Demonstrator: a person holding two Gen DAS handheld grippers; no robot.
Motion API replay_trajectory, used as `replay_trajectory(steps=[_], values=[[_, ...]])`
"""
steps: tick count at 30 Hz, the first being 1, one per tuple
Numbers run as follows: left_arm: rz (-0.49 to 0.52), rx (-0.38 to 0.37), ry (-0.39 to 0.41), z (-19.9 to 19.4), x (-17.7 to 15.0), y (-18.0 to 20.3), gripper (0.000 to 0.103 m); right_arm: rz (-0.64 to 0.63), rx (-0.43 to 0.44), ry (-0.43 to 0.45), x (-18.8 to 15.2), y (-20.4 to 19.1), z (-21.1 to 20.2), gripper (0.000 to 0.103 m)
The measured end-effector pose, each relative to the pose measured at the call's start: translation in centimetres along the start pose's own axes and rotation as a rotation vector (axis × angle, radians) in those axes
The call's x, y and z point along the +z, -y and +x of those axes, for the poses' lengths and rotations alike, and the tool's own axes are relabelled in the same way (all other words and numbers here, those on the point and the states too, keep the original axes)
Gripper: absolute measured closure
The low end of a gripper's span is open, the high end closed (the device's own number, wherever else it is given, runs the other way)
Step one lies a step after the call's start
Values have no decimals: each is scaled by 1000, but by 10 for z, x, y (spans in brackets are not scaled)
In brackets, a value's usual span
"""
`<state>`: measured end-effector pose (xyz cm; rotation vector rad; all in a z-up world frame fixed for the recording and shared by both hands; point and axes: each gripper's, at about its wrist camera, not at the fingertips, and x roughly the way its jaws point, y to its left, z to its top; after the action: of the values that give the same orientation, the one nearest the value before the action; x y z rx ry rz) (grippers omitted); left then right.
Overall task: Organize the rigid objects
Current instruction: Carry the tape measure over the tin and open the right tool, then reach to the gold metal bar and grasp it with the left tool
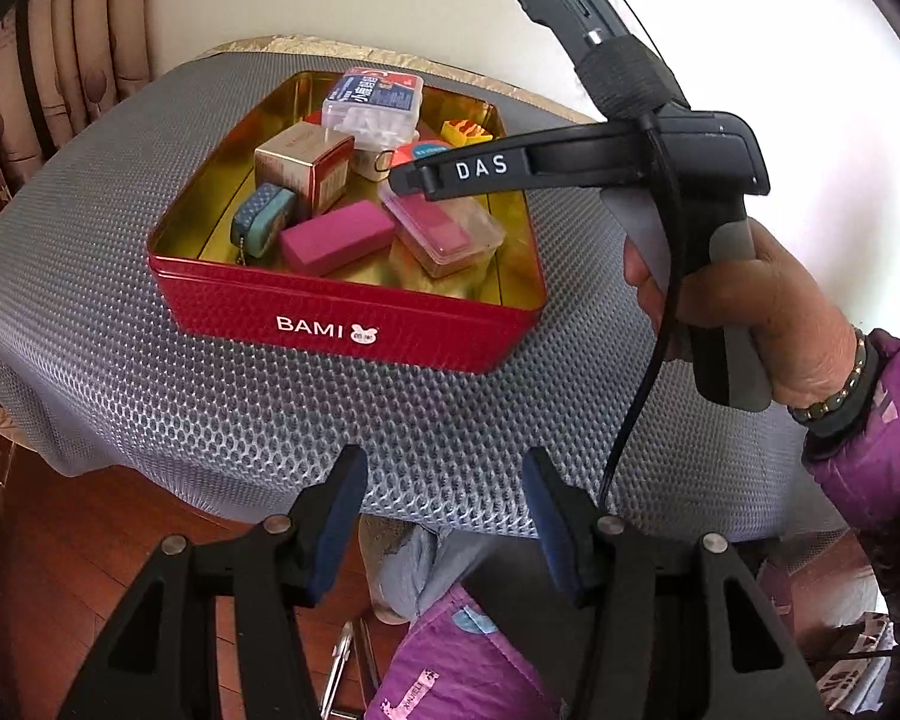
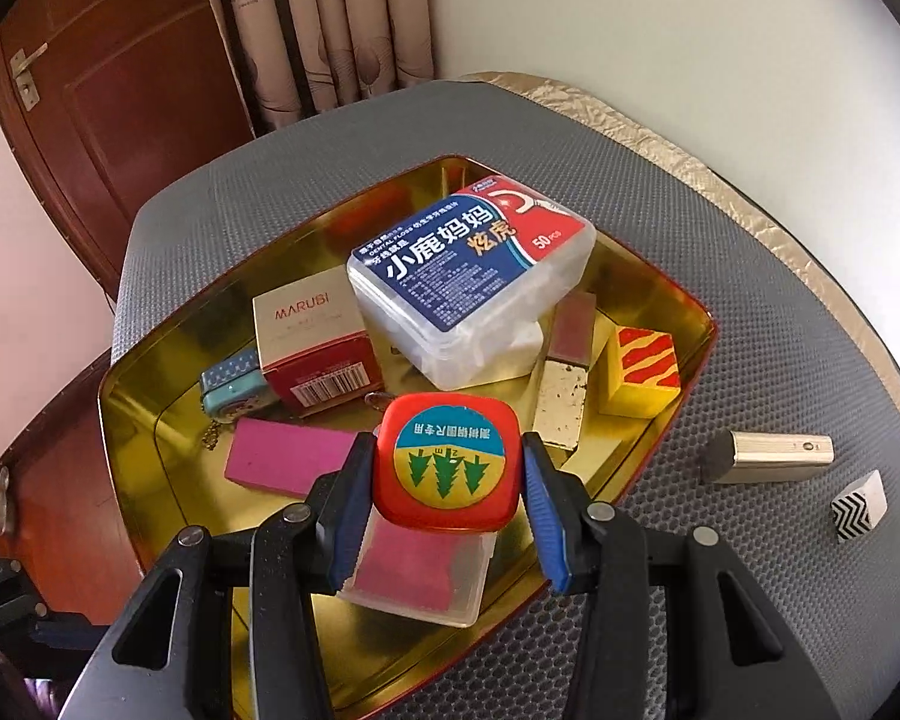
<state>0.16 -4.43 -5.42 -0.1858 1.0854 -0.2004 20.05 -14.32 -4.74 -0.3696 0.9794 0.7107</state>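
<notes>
A red BAMI tin (image 1: 354,324) with a gold inside stands on the grey mat; it also shows in the right wrist view (image 2: 126,420). It holds a floss box (image 2: 468,282), a MARUBI carton (image 2: 312,342), a pink block (image 2: 288,468), a yellow block (image 2: 642,378) and a clear case (image 2: 426,576). My right gripper (image 2: 447,468) holds a red tape measure (image 2: 447,462) between its fingers over the tin's near part. My left gripper (image 1: 444,516) is open and empty, below the table's near edge.
On the mat right of the tin lie a silver metal piece (image 2: 768,456) and a small zigzag-patterned cube (image 2: 858,510). A wooden door (image 2: 108,108) and curtains stand behind the table. The table edge drops to a wooden floor (image 1: 90,540).
</notes>
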Motion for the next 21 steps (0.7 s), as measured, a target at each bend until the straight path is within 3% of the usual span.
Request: replay_trajectory(steps=[9, 11, 15, 17, 21], values=[[4, 6, -2, 0, 0, 1, 48, -12, -19, 27, 2, -2, -3, 57], [6, 6, -6, 3, 1, 2, 48, -8, -16, 52, 1, -1, -13, 44], [21, 10, -7, 5, 0, 7, 48, 21, -9, 170, -13, 4, -51, 31], [34, 14, -4, 5, -2, 10, 48, 32, -55, 221, -29, 6, -70, 21], [66, 8, -16, 9, -6, 19, 48, 88, -236, 223, -80, 32, -91, 18]])
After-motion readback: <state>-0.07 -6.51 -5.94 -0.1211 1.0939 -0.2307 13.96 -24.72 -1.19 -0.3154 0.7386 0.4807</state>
